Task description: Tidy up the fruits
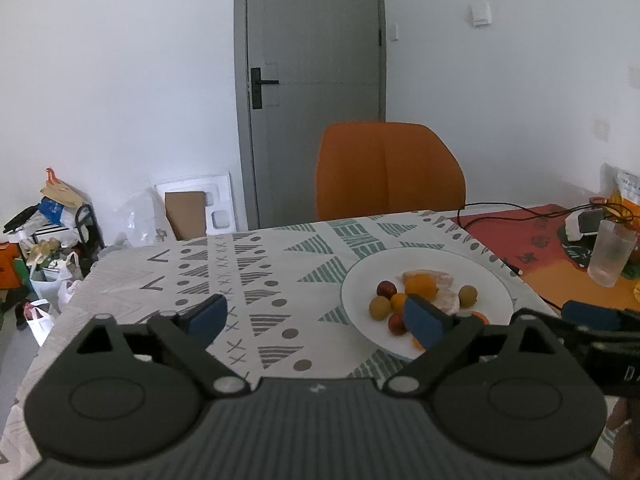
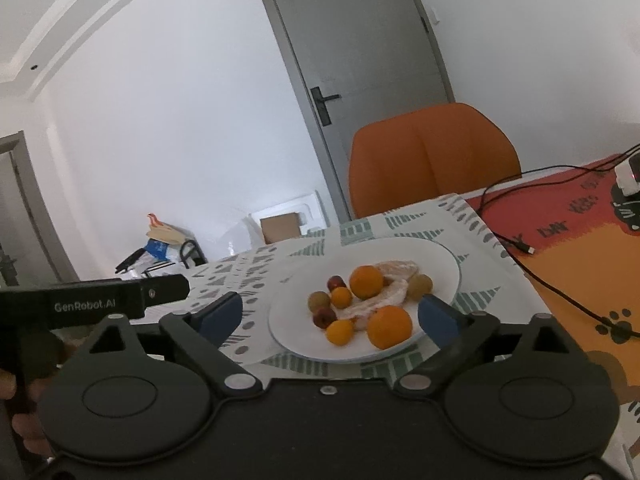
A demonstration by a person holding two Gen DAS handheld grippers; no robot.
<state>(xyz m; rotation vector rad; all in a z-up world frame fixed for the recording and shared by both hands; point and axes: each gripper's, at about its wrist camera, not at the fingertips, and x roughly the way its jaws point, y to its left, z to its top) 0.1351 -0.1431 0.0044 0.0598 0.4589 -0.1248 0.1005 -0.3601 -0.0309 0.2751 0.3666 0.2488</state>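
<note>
A white plate on the patterned tablecloth holds a pile of fruit: two oranges, small orange fruits, red fruits, green-brown round fruits and peeled pale segments. The plate also shows in the left wrist view, right of centre. My right gripper is open, its blue pads on either side of the plate's near half, above it. My left gripper is open and empty over the cloth left of the plate, its right fingertip overlapping the plate's fruit.
An orange chair stands behind the table. A black cable runs over the red-orange mat to the right. A clear glass and clutter sit at far right. Bags and boxes lie on the floor left.
</note>
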